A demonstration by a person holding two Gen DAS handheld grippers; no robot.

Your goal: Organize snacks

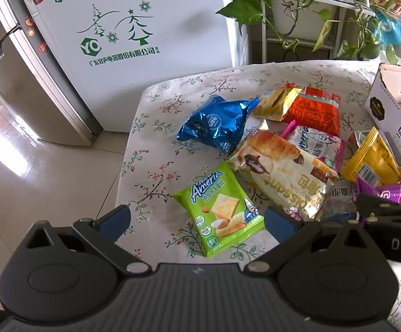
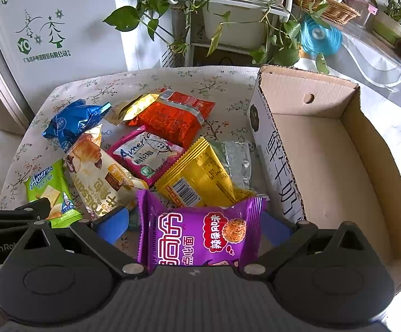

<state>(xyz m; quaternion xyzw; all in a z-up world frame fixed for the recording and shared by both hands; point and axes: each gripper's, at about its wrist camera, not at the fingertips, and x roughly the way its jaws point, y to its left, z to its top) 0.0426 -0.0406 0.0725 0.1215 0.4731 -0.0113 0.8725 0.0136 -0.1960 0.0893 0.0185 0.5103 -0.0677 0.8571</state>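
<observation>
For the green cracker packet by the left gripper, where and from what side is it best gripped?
Probably across the green cracker packet's long side edges near its near end, coming straight down from above. It lies flat on the tablecloth, clear of the pile, already between the open left gripper's fingers.

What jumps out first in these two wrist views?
The purple noodle packet fills the foreground of the right wrist view, lying between the open fingers of the right gripper. Behind it a bright pile of snacks crowds the floral tablecloth, with the shiny blue bag at its far left. The cardboard box sits empty at the right, and the left gripper hangs open over the green Ameria pack.
</observation>
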